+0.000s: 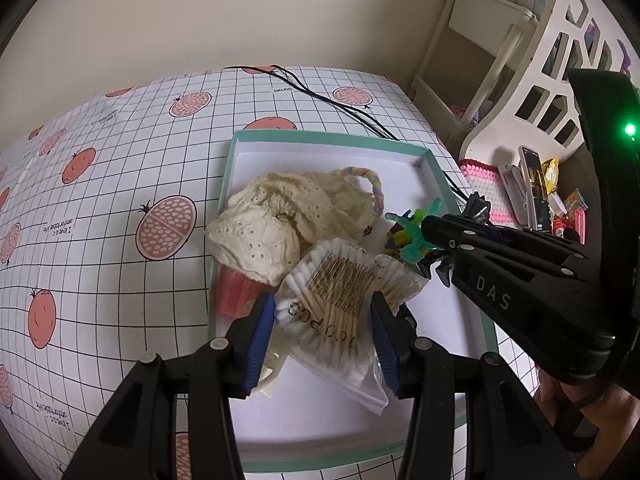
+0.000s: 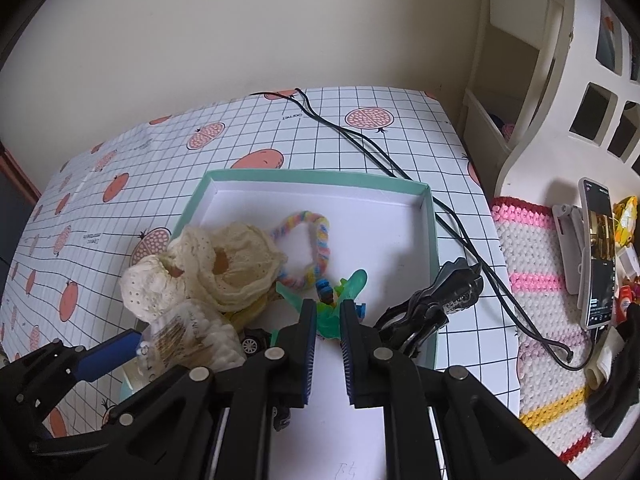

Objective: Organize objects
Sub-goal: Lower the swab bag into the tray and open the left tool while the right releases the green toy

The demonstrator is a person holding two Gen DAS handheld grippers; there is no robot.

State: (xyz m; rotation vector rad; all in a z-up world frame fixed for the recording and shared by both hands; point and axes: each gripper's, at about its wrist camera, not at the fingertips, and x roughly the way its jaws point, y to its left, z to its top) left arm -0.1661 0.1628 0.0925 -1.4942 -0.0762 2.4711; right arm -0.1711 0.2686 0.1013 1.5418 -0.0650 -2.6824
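Two grippers are in play over one box, each busy with its own item. The left gripper (image 1: pixel 324 340) is clamped on a clear bag of cotton swabs (image 1: pixel 344 292), blue pads pressed against either side of the plastic, holding it low over the white floor of the teal-rimmed box (image 1: pixel 332 136), which looks like a drop-off into the pile. The right gripper (image 2: pixel 328 344) has its jaws narrowed around a translucent green plastic toy (image 2: pixel 340 296); the pads flank it closely, but I cannot tell whether they are truly pinching it or only about to. Both items are inside the box, near its front half. Around them, a cream lace cloth (image 1: pixel 272 216) spills over the box's left wall, a pastel braided loop (image 2: pixel 316 240) lies toward the back, and a small toy car (image 2: pixel 252 340) sits half hidden beneath the bag. A black clip (image 2: pixel 440 300) rests on the right wall. The box sits on the pomegranate-print desk (image 1: pixel 100 200), black cables (image 2: pixel 360 140) trailing behind it.
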